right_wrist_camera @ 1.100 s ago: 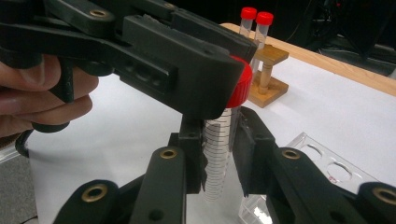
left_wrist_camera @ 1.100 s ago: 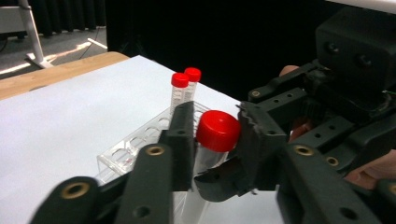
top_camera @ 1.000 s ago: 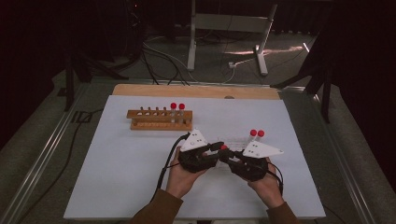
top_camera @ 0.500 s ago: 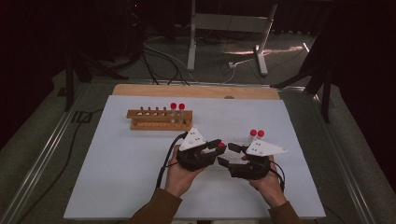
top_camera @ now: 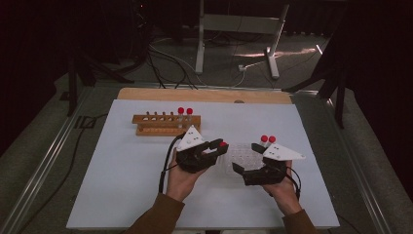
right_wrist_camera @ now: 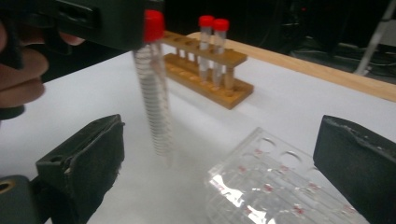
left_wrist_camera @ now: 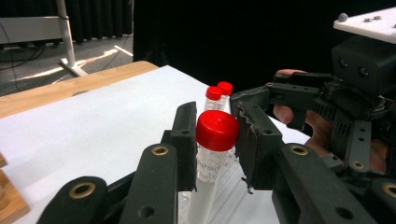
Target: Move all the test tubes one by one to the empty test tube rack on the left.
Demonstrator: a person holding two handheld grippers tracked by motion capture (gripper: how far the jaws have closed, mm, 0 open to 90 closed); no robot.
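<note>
- Since a second ago the two grippers have drawn apart; the left gripper has carried a tube off the clear rack.
- Its jaws clench the tube just under the red cap, hanging upright above the table.
- Right gripper gapes, unloaded, beside the clear rack.
- Light, smooth plastic, likely slippery: grip high, near the cap.
- Wooden rack stands well apart.

Open white mat left; clear rack and, probably close, wooden rack block ahead.
</note>
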